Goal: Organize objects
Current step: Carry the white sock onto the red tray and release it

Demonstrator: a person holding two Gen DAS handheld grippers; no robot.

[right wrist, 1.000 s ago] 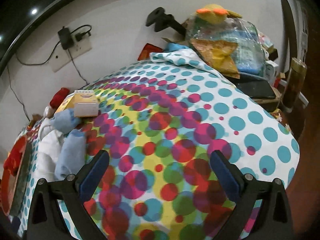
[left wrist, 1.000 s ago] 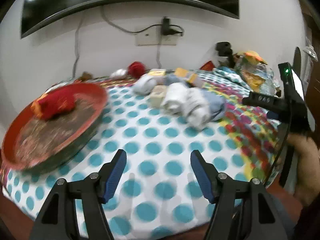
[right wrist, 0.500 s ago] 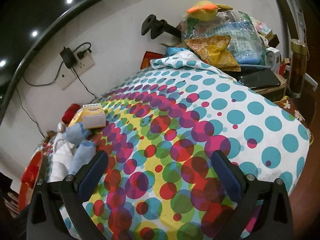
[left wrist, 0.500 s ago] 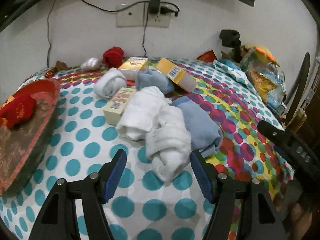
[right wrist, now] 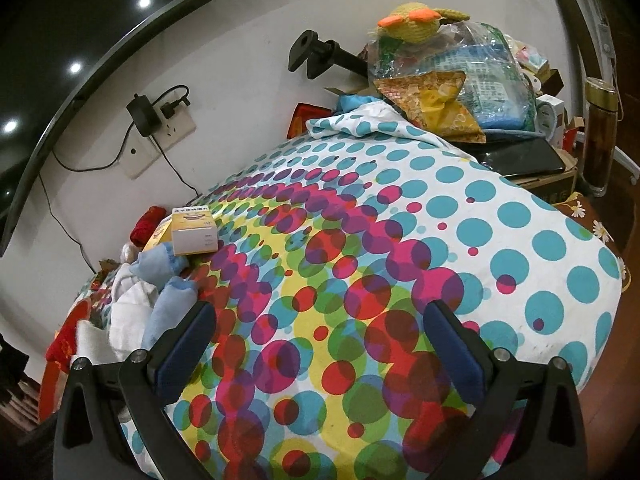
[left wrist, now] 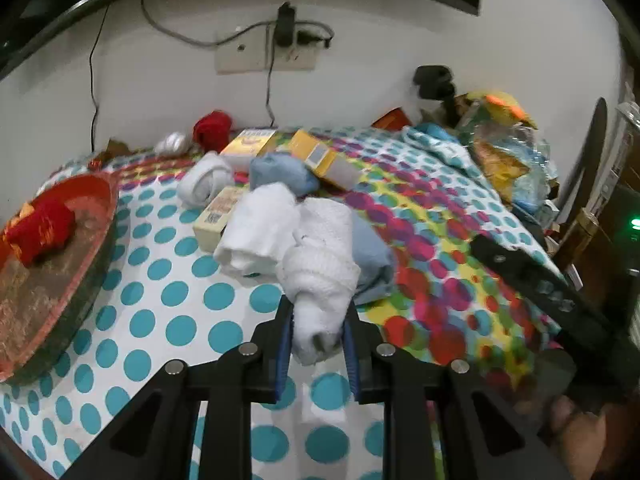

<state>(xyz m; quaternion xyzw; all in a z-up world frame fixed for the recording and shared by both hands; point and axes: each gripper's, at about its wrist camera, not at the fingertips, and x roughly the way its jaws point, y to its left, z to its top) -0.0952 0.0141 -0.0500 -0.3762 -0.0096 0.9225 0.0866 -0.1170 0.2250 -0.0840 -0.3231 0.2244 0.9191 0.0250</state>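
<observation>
My left gripper point(left wrist: 316, 322) is shut on the near end of a rolled white sock point(left wrist: 320, 268) lying on the dotted cloth. Beside it lie another white roll point(left wrist: 260, 232), a pale blue roll point(left wrist: 372, 256), a further blue roll point(left wrist: 280, 174), a small white roll point(left wrist: 206, 182) and several small boxes point(left wrist: 324, 158). A red round tray point(left wrist: 96, 248) at the left holds a red roll point(left wrist: 40, 230). My right gripper point(right wrist: 320, 320) is open and empty above the colourful dots; the sock pile point(right wrist: 136, 304) lies at its left.
A red yarn ball point(left wrist: 213, 130) and a small white bundle point(left wrist: 173, 144) lie by the wall. Plastic bags and a toy duck point(right wrist: 440, 60) pile at the far right with a glass bottle point(right wrist: 598, 136). A wall socket with cables point(left wrist: 280, 46) is behind. The table edge drops off at the right.
My left gripper moved forward to the sock pile and closed on the near white roll. The right gripper drifted a little and stayed open.
</observation>
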